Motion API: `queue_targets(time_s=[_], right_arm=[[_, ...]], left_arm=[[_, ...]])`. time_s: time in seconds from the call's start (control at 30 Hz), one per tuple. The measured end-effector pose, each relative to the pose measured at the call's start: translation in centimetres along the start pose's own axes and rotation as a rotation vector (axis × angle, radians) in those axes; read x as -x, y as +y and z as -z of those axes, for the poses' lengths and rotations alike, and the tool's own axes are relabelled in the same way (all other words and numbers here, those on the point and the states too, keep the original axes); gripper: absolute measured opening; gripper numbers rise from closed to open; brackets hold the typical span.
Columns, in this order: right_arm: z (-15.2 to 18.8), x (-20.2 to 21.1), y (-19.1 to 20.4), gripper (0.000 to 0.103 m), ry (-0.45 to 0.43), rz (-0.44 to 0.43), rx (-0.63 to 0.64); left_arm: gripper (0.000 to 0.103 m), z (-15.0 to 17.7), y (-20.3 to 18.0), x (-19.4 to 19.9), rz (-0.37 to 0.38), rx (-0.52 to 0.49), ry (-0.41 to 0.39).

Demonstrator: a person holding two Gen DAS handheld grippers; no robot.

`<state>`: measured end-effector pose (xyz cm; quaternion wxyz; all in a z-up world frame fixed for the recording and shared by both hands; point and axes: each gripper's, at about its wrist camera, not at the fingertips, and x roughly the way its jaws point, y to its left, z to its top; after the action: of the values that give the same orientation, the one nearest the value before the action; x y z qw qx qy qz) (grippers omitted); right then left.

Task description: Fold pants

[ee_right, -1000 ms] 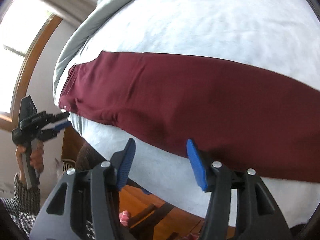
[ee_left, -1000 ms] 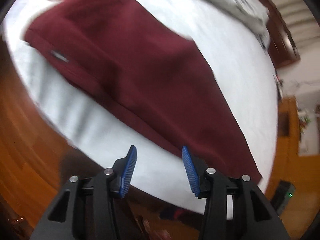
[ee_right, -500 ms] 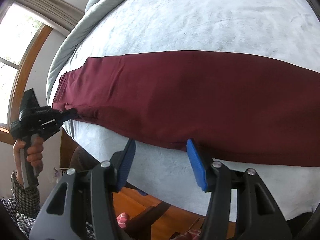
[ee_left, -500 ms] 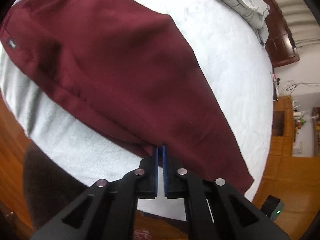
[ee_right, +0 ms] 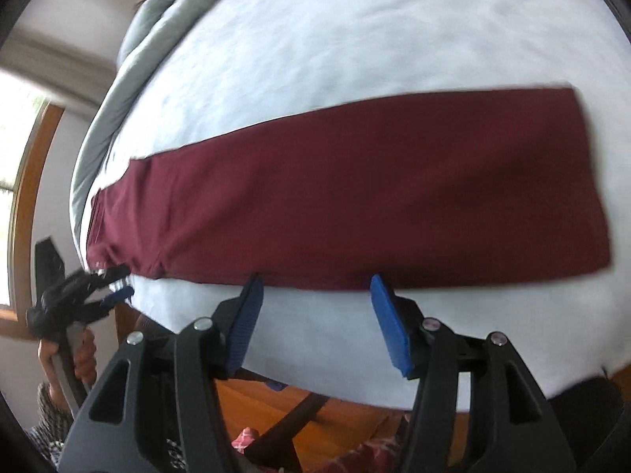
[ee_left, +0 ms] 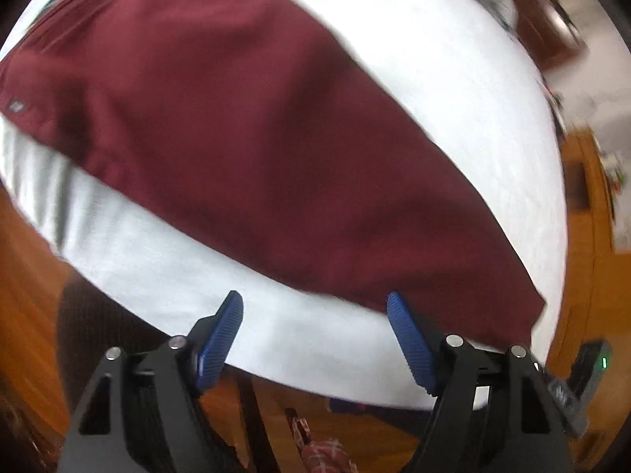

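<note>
A bed (ee_right: 355, 39) covered in a pale, slightly fuzzy sheet fills both views, with a grey duvet (ee_right: 118, 79) bunched along its far side, a wood-framed window (ee_right: 23, 197) beyond it and orange wooden floor (ee_left: 23, 276) below the near edge. The maroon pants (ee_right: 355, 205) lie flat on the sheet as one long band, legs stacked, waistband toward the window and hems at the other end, close to the bed's near edge. The right hand-held gripper (ee_right: 315, 287) hovers over that near edge, its jaws opening, blue pads apart with only sheet between them. The left hand-held gripper (ee_left: 313, 303) also hovers near the pants' lower edge, its jaws opening wide and gripping nothing.
</note>
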<state>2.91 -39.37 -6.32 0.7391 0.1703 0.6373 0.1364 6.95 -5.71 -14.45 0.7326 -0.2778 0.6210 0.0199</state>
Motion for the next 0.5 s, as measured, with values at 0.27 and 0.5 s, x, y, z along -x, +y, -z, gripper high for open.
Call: queue_targets(time_s=[0.27,0.5], right_arm=[[1.0,2.3,-8.9,0.071,-0.058,-0.021,-0.243],[0.1,0.8,-14.1,0.070,-0.086,-0.098,-0.391]], left_arm=[[0.077,1.3,-10.1,-3.3,-0.035,-0.347,-0.092],[0.077,0.2,-10.8,-7.6,-0.102,-0.331,-0.048]])
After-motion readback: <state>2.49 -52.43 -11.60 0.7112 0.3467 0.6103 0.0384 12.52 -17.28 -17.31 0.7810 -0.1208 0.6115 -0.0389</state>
